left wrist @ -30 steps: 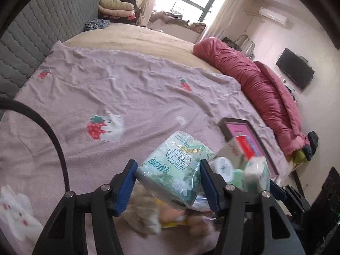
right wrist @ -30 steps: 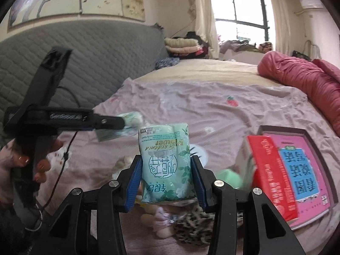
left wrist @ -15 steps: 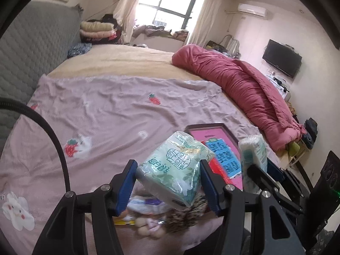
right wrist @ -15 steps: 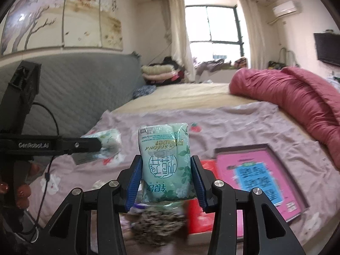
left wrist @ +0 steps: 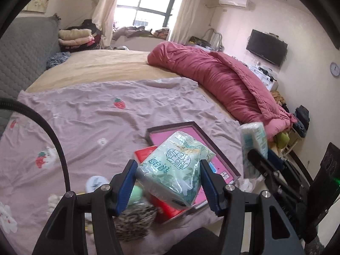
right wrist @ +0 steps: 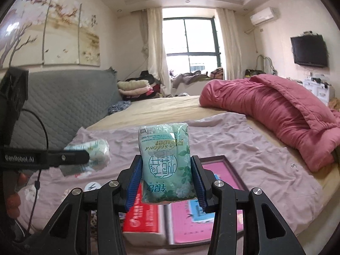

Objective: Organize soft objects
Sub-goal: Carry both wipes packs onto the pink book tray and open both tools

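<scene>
**Two tissue packs aloft, one per gripper**

Two grippers, two green tissue packs, both lifted clear of the bed. Left gripper clamped on one tissue pack, tilted, blue pads pressed into its sides. Right gripper clamped on the second tissue pack, upright with its print upside down. Each seen from the other's camera too: right gripper's pack at the right edge of the left view, left gripper's pack at the left of the right view, held well apart.

Below, on the mauve strawberry-print sheet: one dark-framed tray with a pink lining; one red tissue box lying against its left side; one leopard-print soft item near the bed's edge, blurred; one pale green soft object just beside it; one white round item to the left.

Farther back: one red quilt bunched along the bed's right side, one stack of folded blankets by the grey quilted headboard. One hand on the left gripper's handle.
</scene>
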Demonstrator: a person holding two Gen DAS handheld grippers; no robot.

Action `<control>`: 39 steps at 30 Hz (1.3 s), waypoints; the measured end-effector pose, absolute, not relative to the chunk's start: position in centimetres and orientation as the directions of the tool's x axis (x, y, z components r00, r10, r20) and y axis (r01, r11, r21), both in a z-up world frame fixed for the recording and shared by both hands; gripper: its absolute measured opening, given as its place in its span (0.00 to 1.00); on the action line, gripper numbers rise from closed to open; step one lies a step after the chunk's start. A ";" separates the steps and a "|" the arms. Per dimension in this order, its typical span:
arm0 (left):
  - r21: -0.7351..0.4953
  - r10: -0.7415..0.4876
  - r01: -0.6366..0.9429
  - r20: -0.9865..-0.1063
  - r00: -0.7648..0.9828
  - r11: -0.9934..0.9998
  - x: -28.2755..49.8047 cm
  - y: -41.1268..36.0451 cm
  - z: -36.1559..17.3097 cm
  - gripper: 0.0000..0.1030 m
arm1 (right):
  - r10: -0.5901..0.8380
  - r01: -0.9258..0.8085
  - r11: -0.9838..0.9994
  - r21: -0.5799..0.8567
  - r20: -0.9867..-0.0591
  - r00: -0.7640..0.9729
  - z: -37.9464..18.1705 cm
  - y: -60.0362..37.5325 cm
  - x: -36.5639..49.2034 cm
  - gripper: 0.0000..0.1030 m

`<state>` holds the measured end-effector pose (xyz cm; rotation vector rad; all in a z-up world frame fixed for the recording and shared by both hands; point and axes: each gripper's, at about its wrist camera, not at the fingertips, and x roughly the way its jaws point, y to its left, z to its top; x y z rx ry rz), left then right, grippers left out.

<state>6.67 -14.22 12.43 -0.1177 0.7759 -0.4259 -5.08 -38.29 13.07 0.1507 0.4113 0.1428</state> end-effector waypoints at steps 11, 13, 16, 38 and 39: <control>-0.208 -0.390 0.358 -0.721 0.573 0.910 9.8 -23.3 8.9 0.57 | 0.098 -0.004 0.978 0.209 -0.443 0.891 10.8 -47.0 -3.4 0.45; -0.188 -0.378 0.367 -0.737 0.560 0.911 10.2 -24.8 7.9 0.57 | 0.091 0.008 0.978 0.210 -0.458 0.885 10.1 -47.6 -2.9 0.45; -0.181 -0.370 0.375 -0.764 0.529 0.909 10.9 -26.6 6.1 0.57 | 0.086 0.015 0.980 0.197 -0.494 0.865 8.6 -47.7 -1.7 0.45; -0.048 -0.241 0.467 -0.900 0.363 0.883 13.0 -33.6 -3.6 0.57 | 0.079 0.111 0.978 0.179 -0.801 0.593 -3.2 -49.6 4.4 0.45; -0.044 -0.238 0.469 -0.901 0.362 0.882 12.9 -33.7 -3.7 0.57 | 0.083 0.110 0.978 0.180 -0.809 0.582 -3.5 -49.7 4.6 0.46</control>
